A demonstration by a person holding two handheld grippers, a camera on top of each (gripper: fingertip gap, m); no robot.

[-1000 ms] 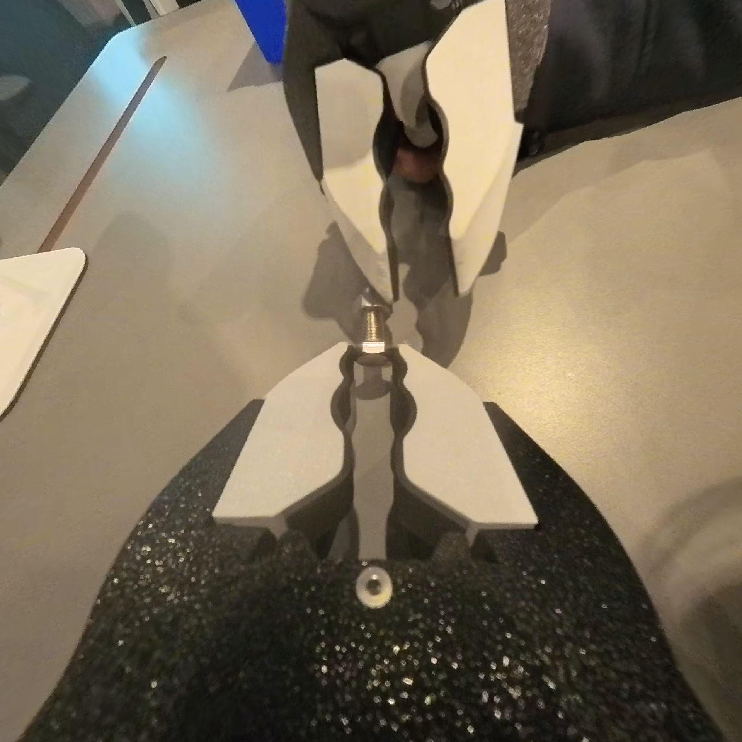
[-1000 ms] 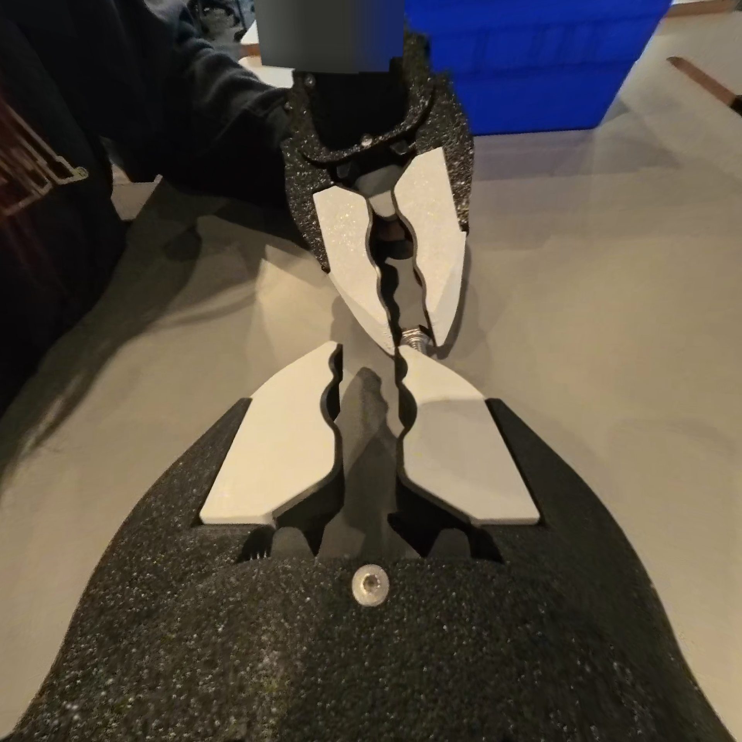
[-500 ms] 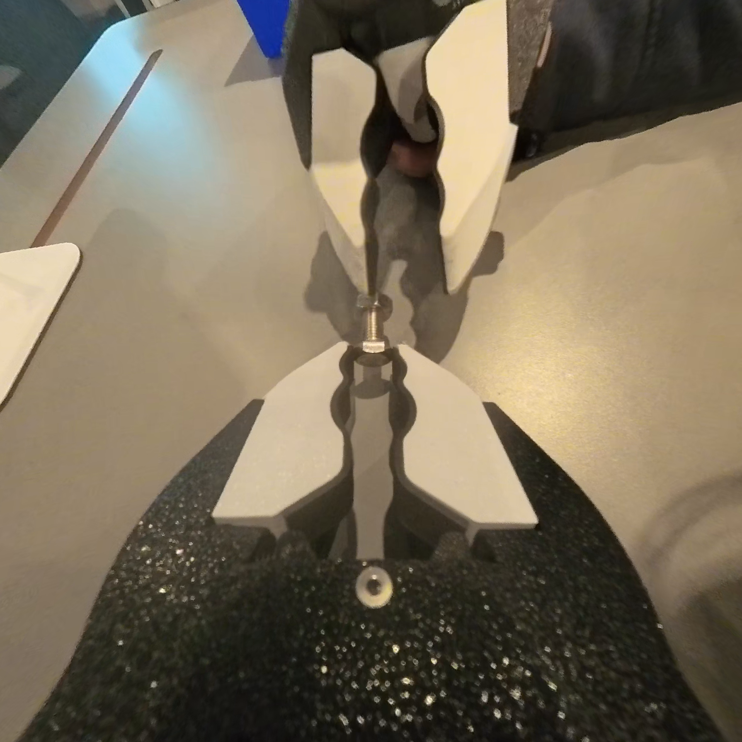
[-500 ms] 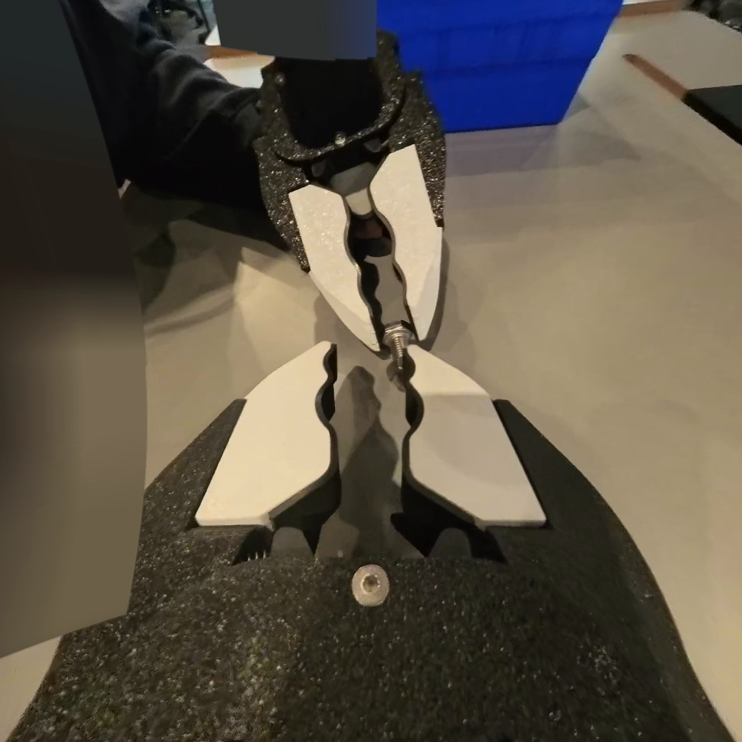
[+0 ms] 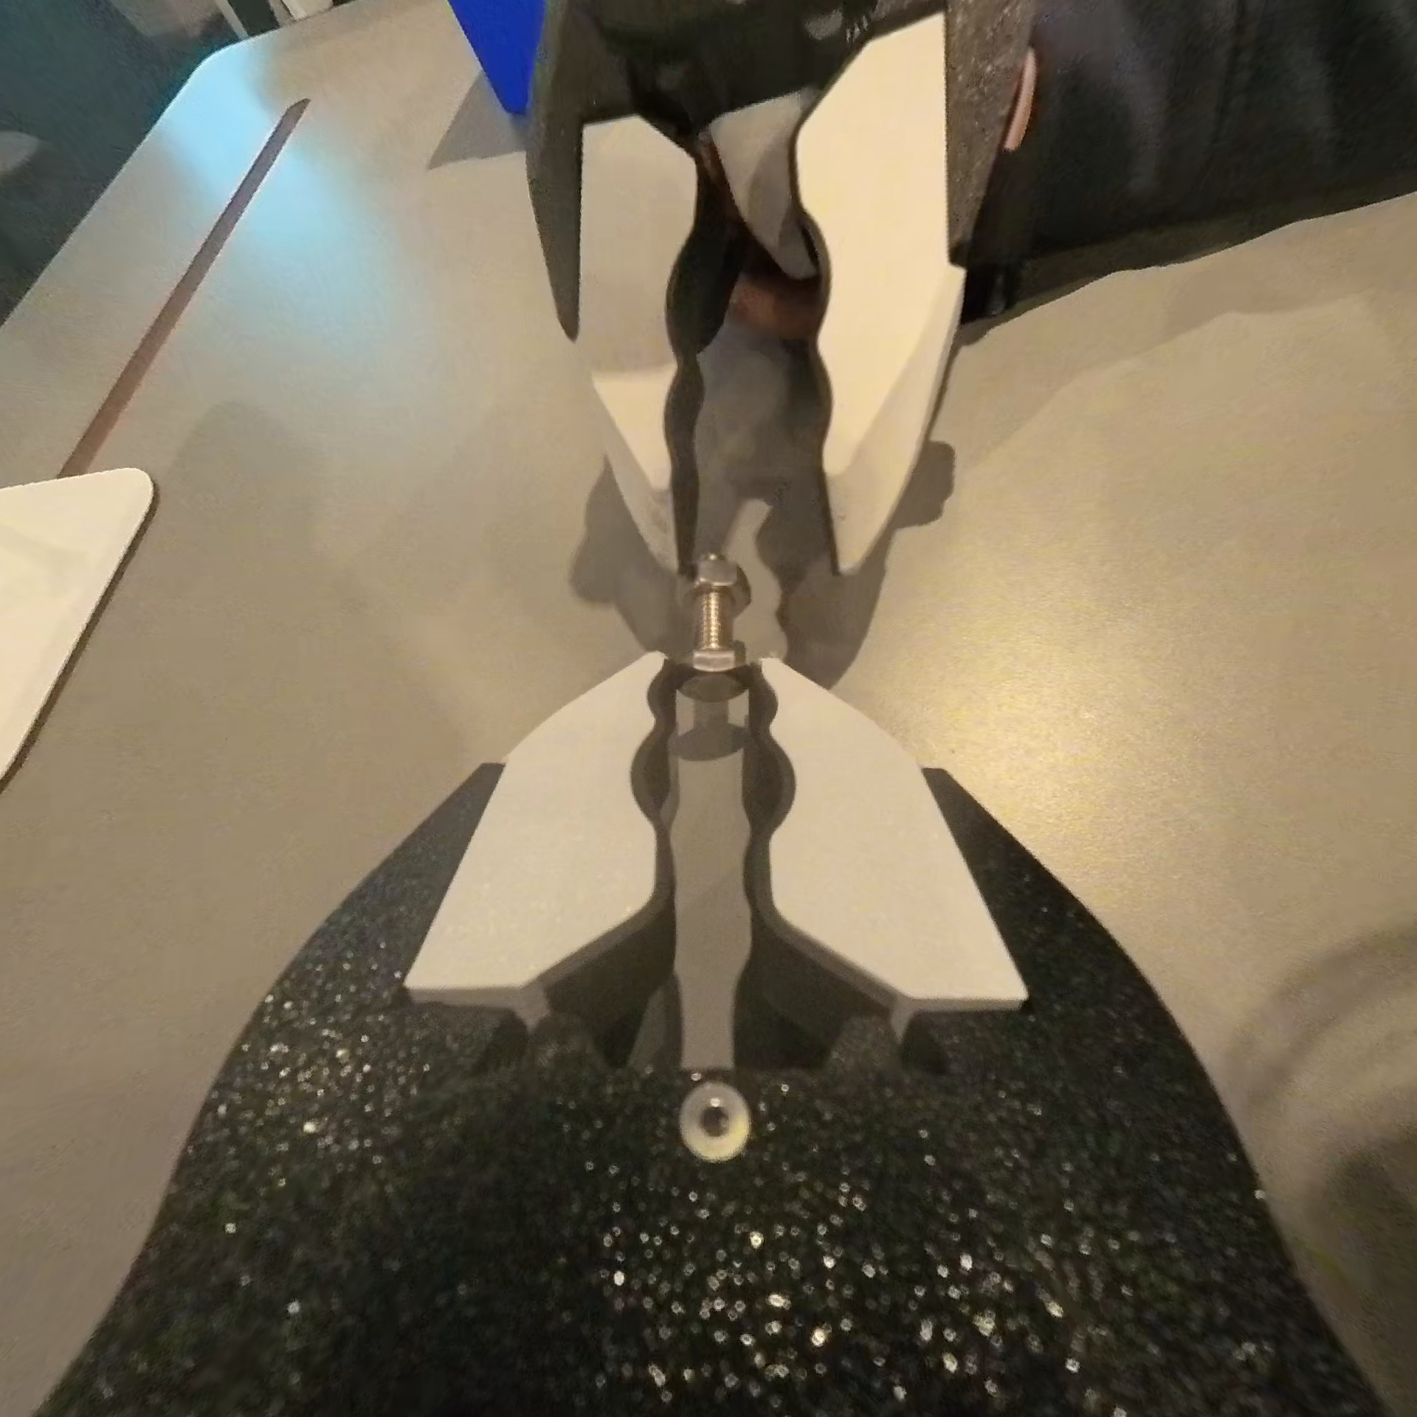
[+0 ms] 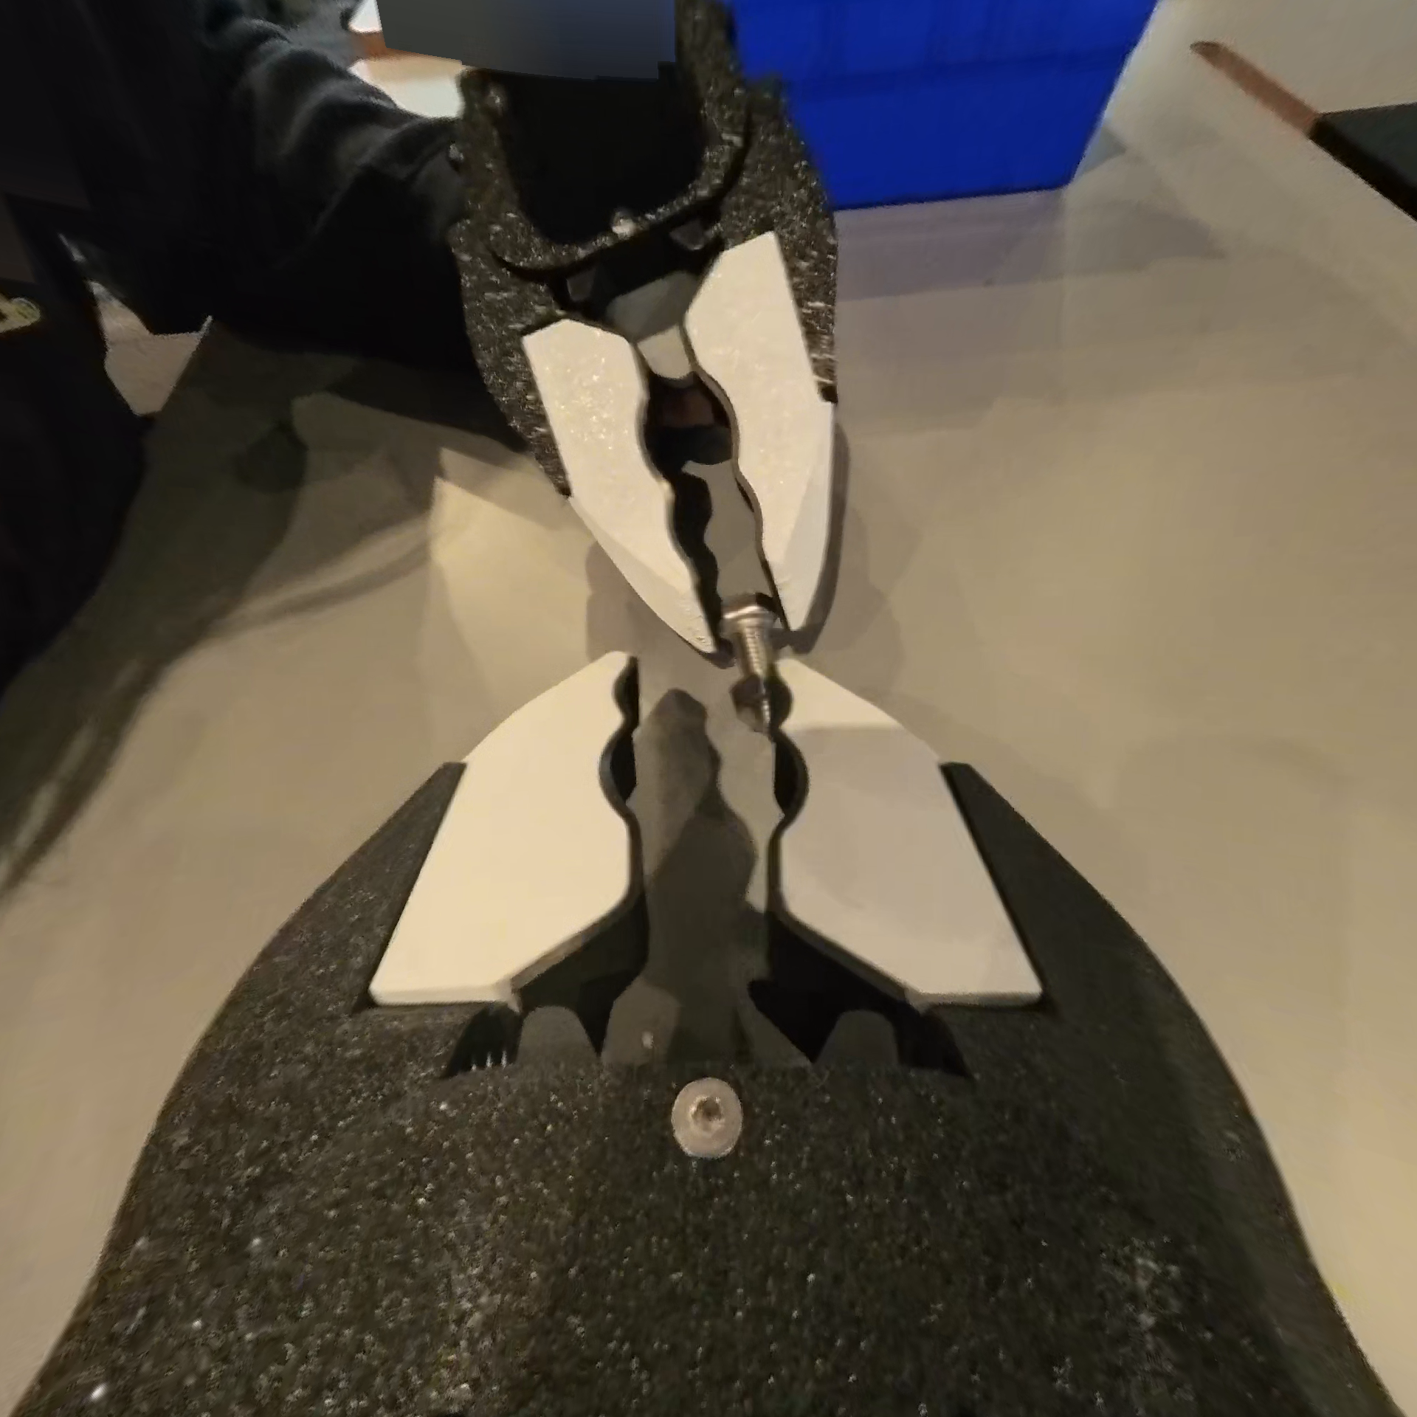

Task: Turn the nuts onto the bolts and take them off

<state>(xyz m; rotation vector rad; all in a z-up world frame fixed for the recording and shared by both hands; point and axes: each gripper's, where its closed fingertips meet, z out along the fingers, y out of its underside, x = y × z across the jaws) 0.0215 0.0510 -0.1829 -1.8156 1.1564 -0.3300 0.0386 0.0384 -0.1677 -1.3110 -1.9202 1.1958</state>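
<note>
Above the table point(image 5: 1150, 767): 1 bolt point(image 5: 713, 623) clamped in the left hand-held gripper point(image 5: 714, 669), 1 nut point(image 5: 719, 575) beside the spread right hand-held gripper point(image 6: 701, 665).

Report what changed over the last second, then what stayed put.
The right gripper has opened: a second ago its fingers were close around the nut, now they stand apart with only one fingertip beside it. It also shifted a little along the bolt, baring more thread. Unchanged: the left gripper stays clamped on the bolt's head, and the nut stays near the threaded tip, above the grey table.
</note>
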